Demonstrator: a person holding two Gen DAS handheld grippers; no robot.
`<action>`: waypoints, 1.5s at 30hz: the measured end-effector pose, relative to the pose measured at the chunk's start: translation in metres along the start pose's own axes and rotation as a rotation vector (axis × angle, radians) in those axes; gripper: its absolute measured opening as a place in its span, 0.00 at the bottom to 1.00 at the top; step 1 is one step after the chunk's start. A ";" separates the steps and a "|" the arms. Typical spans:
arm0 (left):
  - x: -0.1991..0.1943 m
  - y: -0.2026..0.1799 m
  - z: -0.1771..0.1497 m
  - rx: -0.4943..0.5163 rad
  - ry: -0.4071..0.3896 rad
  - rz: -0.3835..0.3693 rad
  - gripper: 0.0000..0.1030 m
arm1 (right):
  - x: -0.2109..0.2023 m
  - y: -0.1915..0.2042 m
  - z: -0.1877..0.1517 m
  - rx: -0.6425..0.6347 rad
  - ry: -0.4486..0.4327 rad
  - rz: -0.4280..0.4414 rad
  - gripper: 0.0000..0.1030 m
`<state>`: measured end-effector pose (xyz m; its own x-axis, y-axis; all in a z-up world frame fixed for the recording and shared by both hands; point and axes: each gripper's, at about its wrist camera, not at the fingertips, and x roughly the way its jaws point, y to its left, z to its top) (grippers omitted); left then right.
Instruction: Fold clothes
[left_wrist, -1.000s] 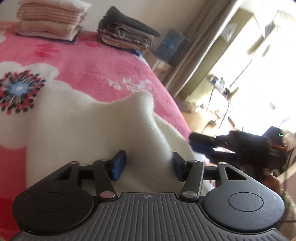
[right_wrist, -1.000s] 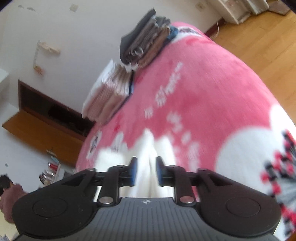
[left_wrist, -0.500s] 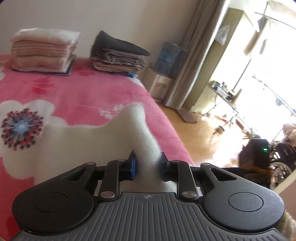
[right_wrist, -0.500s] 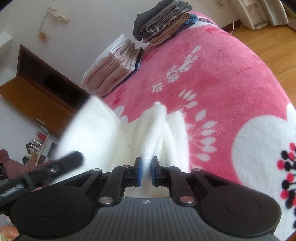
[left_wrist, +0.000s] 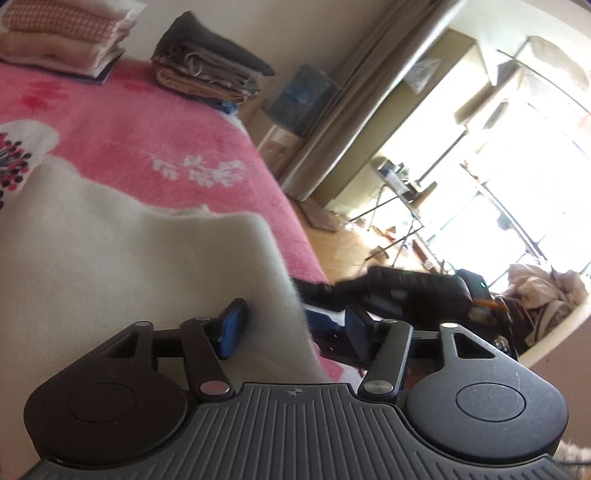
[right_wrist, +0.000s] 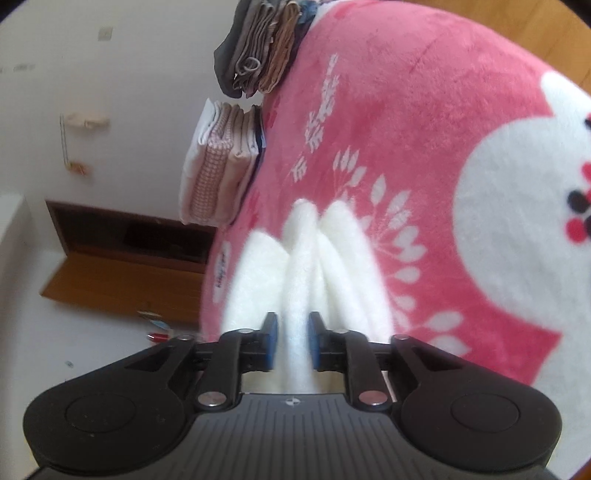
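Note:
A white fleecy garment (left_wrist: 129, 277) lies on the pink flowered blanket (left_wrist: 147, 122). My left gripper (left_wrist: 294, 328) is open, its blue pads wide apart, and the garment's right edge lies loose between them. The right gripper (left_wrist: 406, 288) shows as a dark shape just beyond that edge. In the right wrist view, my right gripper (right_wrist: 293, 341) is shut on a raised ridge of the white garment (right_wrist: 295, 277), which fills the gap between the pads. More folds of it fan out over the blanket (right_wrist: 443, 147).
Two stacks of folded clothes stand at the far side of the bed: a pink and beige stack (left_wrist: 62, 33) (right_wrist: 221, 162) and a dark grey and brown stack (left_wrist: 210, 74) (right_wrist: 258, 48). The bed edge drops to a wooden floor (left_wrist: 347, 251). A brown cabinet (right_wrist: 129, 258) stands by the wall.
My left gripper shut on the garment half a second ago and has opened again, letting the cloth drop. The right gripper kept its hold, its pads now slightly wider apart, and turned.

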<state>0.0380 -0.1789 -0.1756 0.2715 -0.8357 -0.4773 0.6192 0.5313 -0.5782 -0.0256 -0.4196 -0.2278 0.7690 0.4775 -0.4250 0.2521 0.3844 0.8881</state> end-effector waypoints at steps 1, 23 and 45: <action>-0.002 -0.002 -0.002 0.003 -0.005 0.000 0.58 | 0.002 0.003 0.001 -0.007 0.002 -0.006 0.28; -0.018 -0.007 -0.031 0.186 -0.051 0.069 0.59 | 0.044 0.100 -0.010 -0.421 0.021 -0.298 0.52; -0.004 -0.037 -0.036 0.332 -0.085 0.230 0.69 | 0.057 0.078 0.010 -0.444 0.030 -0.091 0.25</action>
<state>-0.0127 -0.1903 -0.1766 0.4820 -0.7162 -0.5048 0.7356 0.6438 -0.2110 0.0436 -0.3705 -0.1813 0.7365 0.4461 -0.5085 0.0365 0.7245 0.6883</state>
